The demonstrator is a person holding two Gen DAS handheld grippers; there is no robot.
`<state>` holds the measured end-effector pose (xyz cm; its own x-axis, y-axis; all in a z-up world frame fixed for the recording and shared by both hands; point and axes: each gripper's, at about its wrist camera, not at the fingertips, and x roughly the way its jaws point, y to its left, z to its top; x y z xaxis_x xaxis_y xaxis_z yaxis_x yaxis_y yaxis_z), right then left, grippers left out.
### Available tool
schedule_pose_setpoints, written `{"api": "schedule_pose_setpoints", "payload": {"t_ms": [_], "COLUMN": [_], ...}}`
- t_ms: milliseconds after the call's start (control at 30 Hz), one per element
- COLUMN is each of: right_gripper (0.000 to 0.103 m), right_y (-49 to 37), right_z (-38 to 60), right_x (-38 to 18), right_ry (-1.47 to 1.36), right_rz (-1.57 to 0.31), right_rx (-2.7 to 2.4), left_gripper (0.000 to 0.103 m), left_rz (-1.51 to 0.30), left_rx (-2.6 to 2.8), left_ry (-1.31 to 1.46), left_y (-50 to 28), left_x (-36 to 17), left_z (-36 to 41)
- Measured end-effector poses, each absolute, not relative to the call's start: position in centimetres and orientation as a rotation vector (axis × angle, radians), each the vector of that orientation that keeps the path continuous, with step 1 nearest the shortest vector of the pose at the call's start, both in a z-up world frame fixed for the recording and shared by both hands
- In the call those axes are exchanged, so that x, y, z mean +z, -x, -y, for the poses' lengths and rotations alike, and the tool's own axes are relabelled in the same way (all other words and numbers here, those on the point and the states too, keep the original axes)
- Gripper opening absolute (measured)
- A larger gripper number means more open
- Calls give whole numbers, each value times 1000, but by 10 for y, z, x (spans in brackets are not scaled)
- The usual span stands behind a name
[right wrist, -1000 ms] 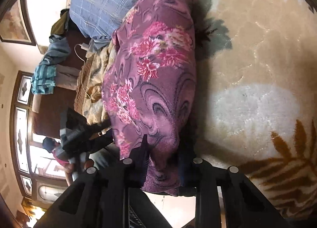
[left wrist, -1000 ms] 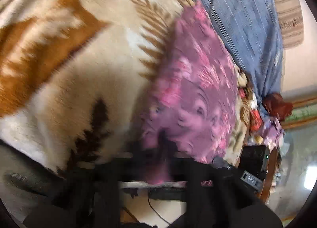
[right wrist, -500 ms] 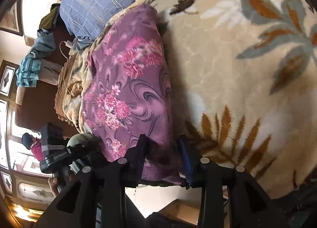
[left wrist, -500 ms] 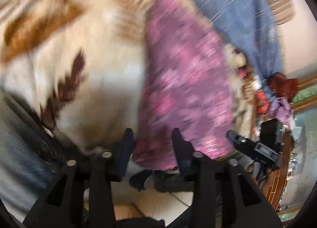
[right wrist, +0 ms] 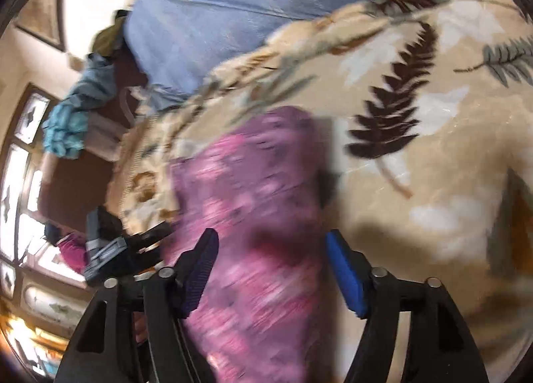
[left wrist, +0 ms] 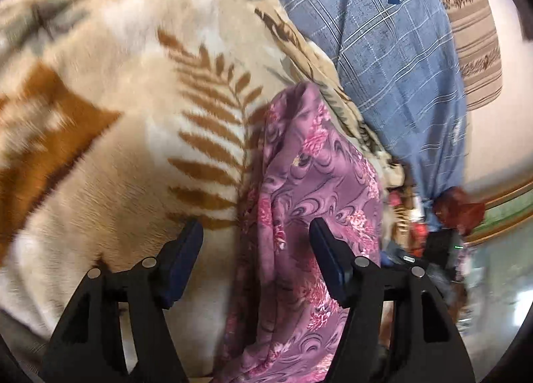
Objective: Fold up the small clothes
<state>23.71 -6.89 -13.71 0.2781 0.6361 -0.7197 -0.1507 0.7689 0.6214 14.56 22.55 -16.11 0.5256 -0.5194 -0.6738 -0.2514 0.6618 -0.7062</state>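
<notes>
purple flowered cloth point(left wrist: 313, 203) lies folded lengthwise on the blanket point(left wrist: 126, 136), so my left gripper point(left wrist: 255, 258) and right gripper point(right wrist: 271, 264) are both opening their jaws, pads off it, to leave it there.

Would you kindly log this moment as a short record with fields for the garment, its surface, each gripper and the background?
garment: purple floral cloth, folded into a long strip
surface: beige leaf-print blanket
left gripper: opening, fingers clear of the cloth
right gripper: opening, cloth between its fingers, not pinched
background: blue plaid pillow beyond the blanket
</notes>
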Motion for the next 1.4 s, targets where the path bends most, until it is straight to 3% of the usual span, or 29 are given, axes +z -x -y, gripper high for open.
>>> {"api": "schedule_pose_setpoints", "payload": {"t_ms": [200, 267, 467, 533, 600, 733, 867, 933, 967, 1000, 1033, 1167, 1267, 1400], "right_gripper": [44, 44, 49, 65, 69, 69, 67, 65, 65, 64, 63, 63, 61, 63], "right_y": [-235, -235, -234, -236, -245, -281, -312, -313, -310, -309, -309, -313, -314, -314], "right_z": [81, 80, 84, 82, 80, 61, 48, 48, 50, 51, 52, 50, 53, 57], "right_x": [-162, -159, -148, -133, -123, -124, -137, -150, -157, -162, -163, -161, -162, -164], "right_ry": [-616, -605, -601, -551, -552, -505, -483, -508, -524, -534, -534, -522, -531, -566], "right_rz": [-1148, -1133, -1109, -1088, -1085, -1187, -1189, -1186, -1180, -1189, -1184, -1188, -1192, -1206], "right_rx": [631, 633, 605, 581, 556, 560, 541, 564, 562, 573, 588, 606, 620, 636], "left_gripper": [65, 65, 61, 61, 61, 61, 60, 55, 48, 22, 8, 7, 7, 18], "left_rz": [-1033, -1021, -990, -1006, -1006, -980, -1085, -1058, -1051, -1050, -1057, -1028, -1042, -1037], "left_rx": [-245, -249, -133, -79, -69, -94, -47, -81, -76, -73, -98, -106, -126, -125], "left_ry": [863, 885, 778, 676, 592, 544, 428, 540, 631, 684, 732, 685, 797, 849], "left_y": [-153, -157, -161, -175, -191, -223, -257, -246, -240, -237, -239, -243, -237, -231], "left_x": [-166, -165, -141, -130, -120, -106, -125, -139, -146, -149, -153, -143, -150, -149], "left_z": [-209, -208, -216, -211, -206, -202, -199, -217, -230, -238, -245, -241, -258, -264]}}
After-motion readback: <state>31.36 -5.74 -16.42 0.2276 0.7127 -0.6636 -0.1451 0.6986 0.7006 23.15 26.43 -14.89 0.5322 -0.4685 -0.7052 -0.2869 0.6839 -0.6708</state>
